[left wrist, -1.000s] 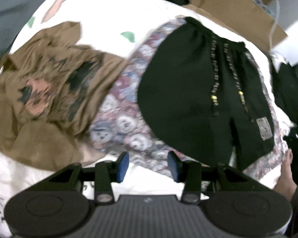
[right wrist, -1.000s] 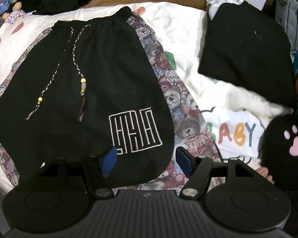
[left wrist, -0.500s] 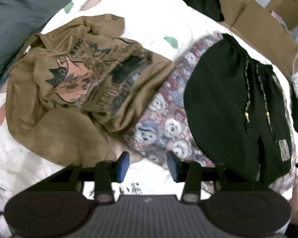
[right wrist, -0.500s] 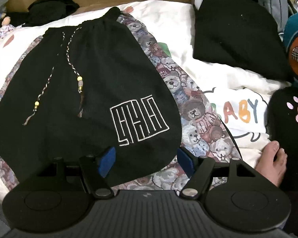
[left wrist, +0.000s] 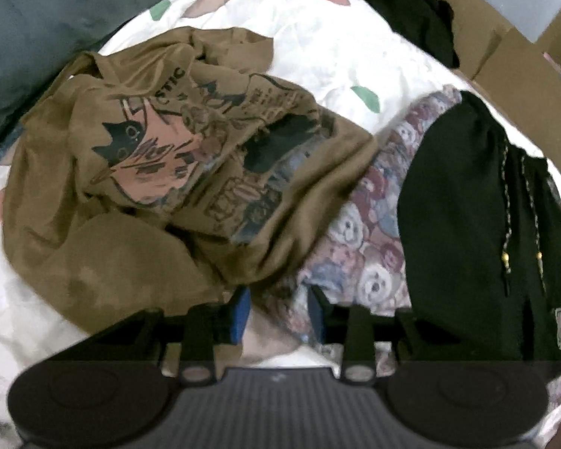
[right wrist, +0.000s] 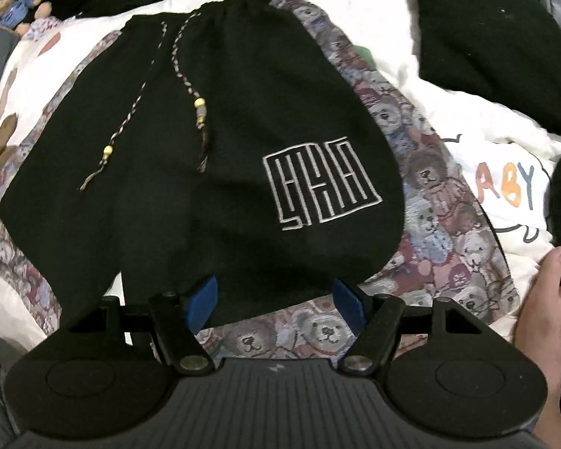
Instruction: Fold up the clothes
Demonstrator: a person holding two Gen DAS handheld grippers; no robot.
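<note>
Shorts [right wrist: 205, 172] (black, drawstring) lie flat on the teddy-bear blanket [right wrist: 437, 202]; right gripper [right wrist: 276, 301] gapes over their hem, gripping nothing. Left gripper [left wrist: 278, 312] has just been narrowing around blanket edge beside brown T-shirt [left wrist: 161, 172].

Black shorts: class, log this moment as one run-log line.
black shorts: flat, unfolded | left gripper: closing, at bear cloth edge | right gripper: open at hem

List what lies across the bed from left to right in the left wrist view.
Brown printed T-shirt → bear-print blanket → black drawstring shorts.
</note>
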